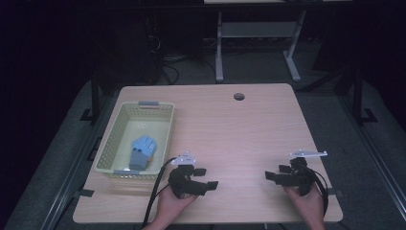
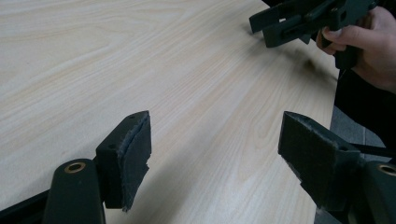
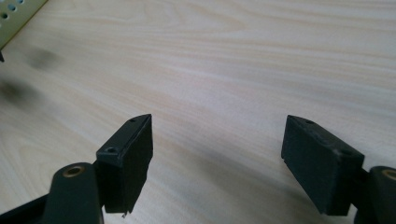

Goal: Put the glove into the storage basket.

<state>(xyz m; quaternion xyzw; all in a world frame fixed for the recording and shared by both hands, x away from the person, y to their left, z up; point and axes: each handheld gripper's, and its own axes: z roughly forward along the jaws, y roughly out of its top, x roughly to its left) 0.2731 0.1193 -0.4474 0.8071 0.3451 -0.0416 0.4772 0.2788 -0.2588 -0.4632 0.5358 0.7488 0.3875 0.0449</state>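
Fingers of both grippers gape empty; folded blue cloth [image 1: 142, 151] lies inside yellow basket [image 1: 108, 143].

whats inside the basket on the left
Inside the basket lies a blue and grey folded cloth item, toward its near end. The rest of the floor looks bare. What lies under the item is covered.

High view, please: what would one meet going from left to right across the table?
Basket holding a blue thing → left gripper → right gripper. The table's round hole lies farther back, between the two grippers.
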